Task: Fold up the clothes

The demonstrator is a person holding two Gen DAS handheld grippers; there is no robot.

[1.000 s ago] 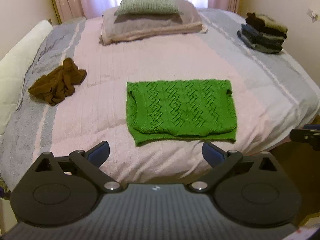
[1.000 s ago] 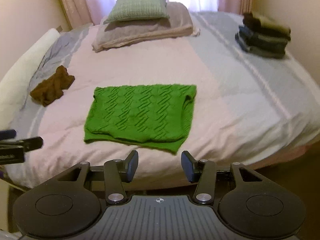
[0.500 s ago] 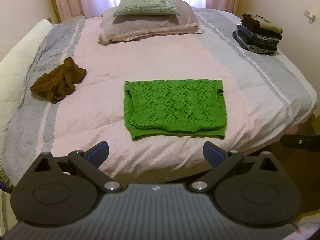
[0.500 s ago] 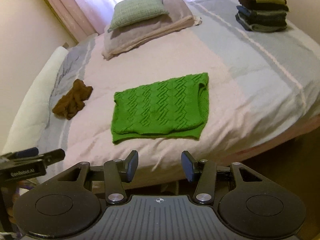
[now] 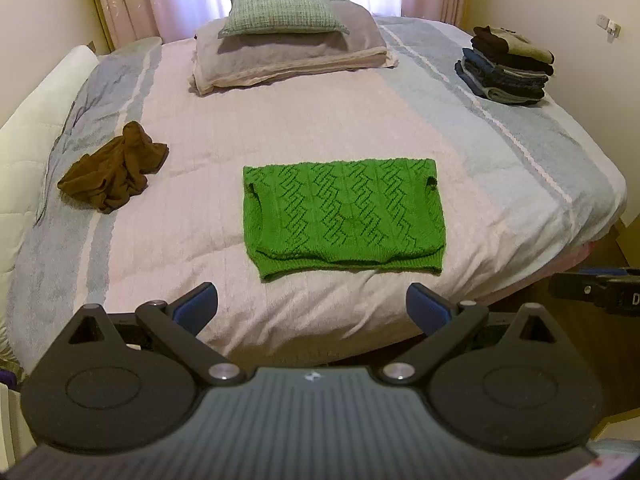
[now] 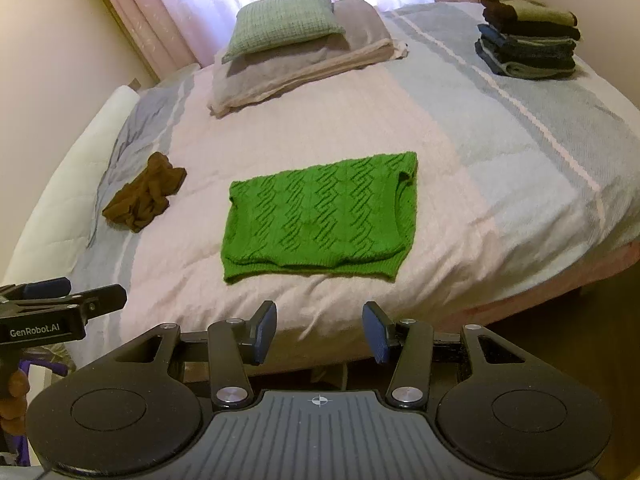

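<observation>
- Left wrist view: left hand-held gripper [image 5: 312,306] gapes wide, empty, over the bed's [image 5: 320,128] near edge. Green sweater [image 5: 344,216] lies folded flat mid-bed, brown garment [image 5: 114,178] crumpled to its left, folded stack [image 5: 506,66] far right (by the wall).
- Right wrist view: right hand-held gripper [image 6: 319,330] stands partly open, holding nothing, apart from the sweater [image 6: 320,216].

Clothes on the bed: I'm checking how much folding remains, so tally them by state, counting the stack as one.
Folded green sweater: 1
Crumpled brown garment: 1
Stack of folded dark clothes: 1
Total: 3
</observation>
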